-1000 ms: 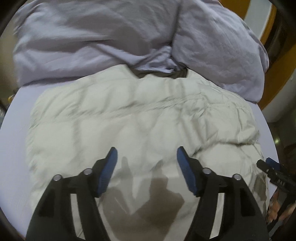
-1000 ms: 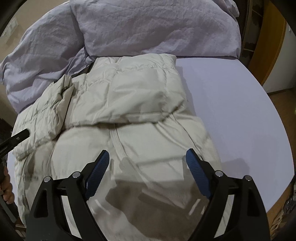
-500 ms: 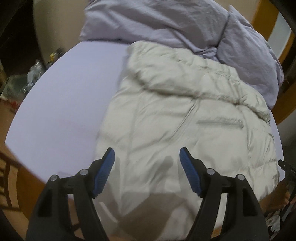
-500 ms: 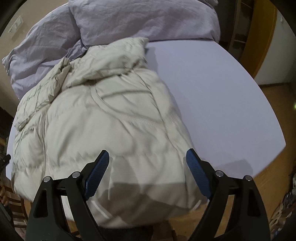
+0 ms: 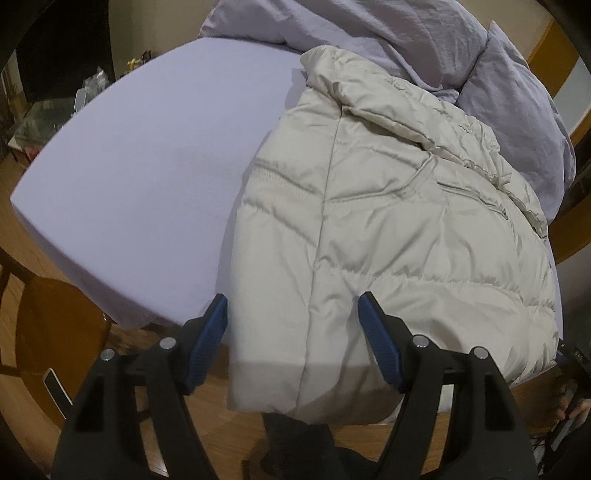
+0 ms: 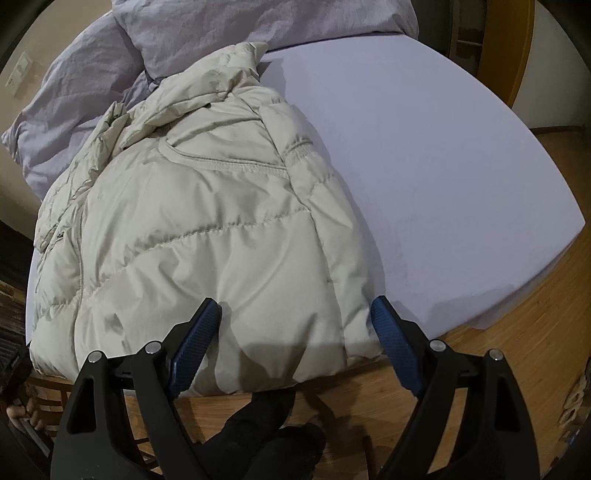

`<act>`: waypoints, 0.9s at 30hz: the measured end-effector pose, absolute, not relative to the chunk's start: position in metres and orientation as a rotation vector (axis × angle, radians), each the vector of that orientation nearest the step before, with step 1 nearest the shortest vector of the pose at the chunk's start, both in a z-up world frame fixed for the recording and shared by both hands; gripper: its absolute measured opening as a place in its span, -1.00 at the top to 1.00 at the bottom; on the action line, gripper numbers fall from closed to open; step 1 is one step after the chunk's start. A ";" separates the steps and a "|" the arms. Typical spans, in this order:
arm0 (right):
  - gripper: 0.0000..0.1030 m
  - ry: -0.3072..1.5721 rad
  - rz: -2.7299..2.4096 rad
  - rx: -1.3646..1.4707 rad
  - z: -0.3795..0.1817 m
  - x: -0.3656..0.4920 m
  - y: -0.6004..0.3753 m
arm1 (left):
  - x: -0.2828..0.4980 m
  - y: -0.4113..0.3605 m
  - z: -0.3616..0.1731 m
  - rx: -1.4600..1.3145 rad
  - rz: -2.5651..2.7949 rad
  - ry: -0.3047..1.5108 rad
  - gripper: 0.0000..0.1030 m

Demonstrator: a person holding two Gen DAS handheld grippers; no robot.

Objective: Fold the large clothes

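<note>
At the bottom of both wrist views, the two pairs of tongs stood with their blue-padded jaws apart, clamping nothing. Between the jaws of the left gripper [image 5: 291, 328] lay the near hem of a cream puffer jacket [image 5: 388, 229], which hung slightly over the mattress edge; the right gripper [image 6: 295, 325] framed the hem's other corner the same way. Whether any pad brushed the fabric could not be told. Above them, in mid-frame, the jacket lay on a bed [image 5: 155, 155] with a lilac sheet, its sleeves seemingly folded in across the body so it formed a long, puffy rectangle. That suggested the side folds were done, while the lengthwise fold, hem toward collar, still remained. Toward the top of each frame, a crumpled lilac duvet [image 5: 369, 33] sat touching the collar end.
</note>
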State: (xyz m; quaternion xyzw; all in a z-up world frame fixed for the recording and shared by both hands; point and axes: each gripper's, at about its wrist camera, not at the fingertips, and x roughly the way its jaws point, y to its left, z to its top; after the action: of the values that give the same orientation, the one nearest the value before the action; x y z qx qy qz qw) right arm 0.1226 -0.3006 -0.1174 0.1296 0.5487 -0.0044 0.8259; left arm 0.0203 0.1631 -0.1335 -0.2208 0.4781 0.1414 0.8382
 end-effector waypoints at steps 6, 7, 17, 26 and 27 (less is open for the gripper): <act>-0.38 1.156 0.003 0.271 -0.123 0.121 -0.299 | 0.016 0.159 -0.136 -0.497 0.285 0.985 -0.16; -0.25 1.152 0.011 0.275 -0.122 0.120 -0.299 | 0.016 0.159 -0.136 -0.506 0.280 0.980 -0.09; 0.73 1.100 0.084 0.368 -0.111 0.116 -0.303 | 0.014 0.154 -0.126 -0.548 0.259 0.928 0.60; 0.77 0.999 0.106 0.370 -0.075 0.132 -0.296 | 0.025 0.154 -0.082 -0.532 0.256 0.859 0.75; 0.77 0.985 0.113 0.368 -0.069 0.136 -0.294 | 0.028 0.154 -0.076 -0.528 0.255 0.848 0.75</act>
State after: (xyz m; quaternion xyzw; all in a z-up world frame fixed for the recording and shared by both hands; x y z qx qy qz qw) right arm 0.1356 -0.2936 -0.0687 0.1756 0.4697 0.0539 0.8635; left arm 0.0284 0.1544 -0.0756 -0.2526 0.4053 0.1218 0.8701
